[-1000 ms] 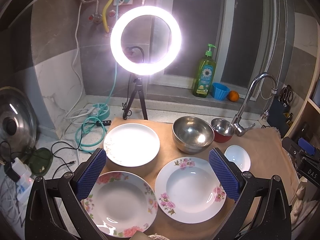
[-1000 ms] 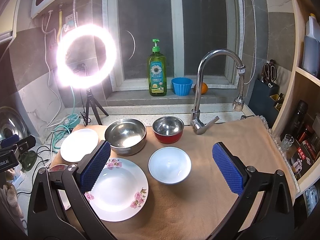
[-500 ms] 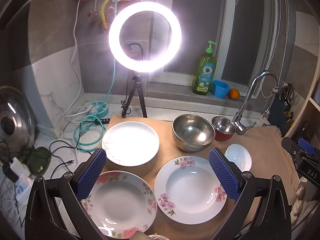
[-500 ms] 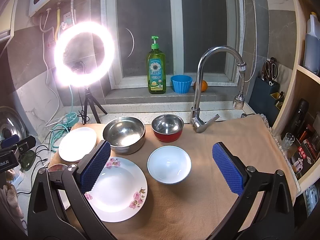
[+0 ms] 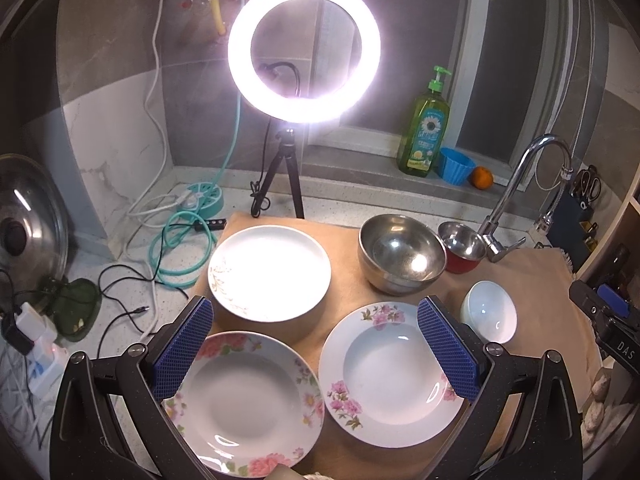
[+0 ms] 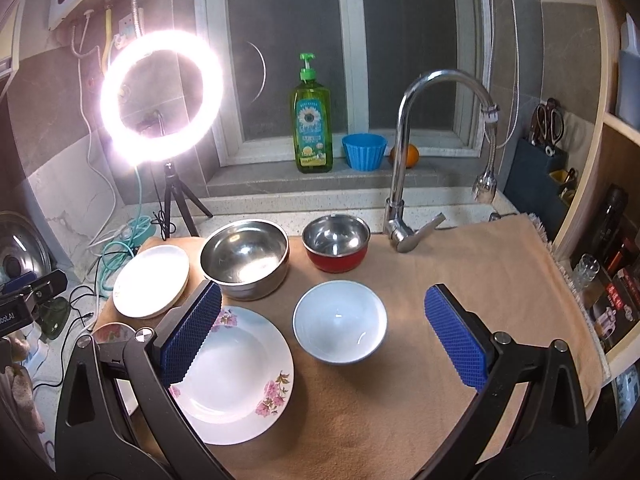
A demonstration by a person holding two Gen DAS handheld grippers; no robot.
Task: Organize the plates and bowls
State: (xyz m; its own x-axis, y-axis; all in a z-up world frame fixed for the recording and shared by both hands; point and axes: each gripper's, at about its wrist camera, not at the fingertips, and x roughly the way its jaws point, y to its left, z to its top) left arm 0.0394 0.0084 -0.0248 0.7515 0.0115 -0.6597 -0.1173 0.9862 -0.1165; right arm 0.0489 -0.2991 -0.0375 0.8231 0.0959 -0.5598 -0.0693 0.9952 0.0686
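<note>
Spread over the tan cloth (image 6: 460, 280) on the bench: three plates and three bowls. Nearest, two floral-rimmed plates, left one (image 5: 244, 404) and right one (image 5: 394, 372); behind, a white plate (image 5: 270, 272) with a faint gold sprig. Then a big steel bowl (image 6: 245, 258), a white bowl (image 6: 340, 322), a red-sided steel bowl (image 6: 336, 244). Left hand-held gripper (image 5: 316, 354) and right hand-held gripper (image 6: 324, 338) both spread wide, empty. Lettering "DAS" (image 5: 625, 351) on a black device at the right edge.
</note>
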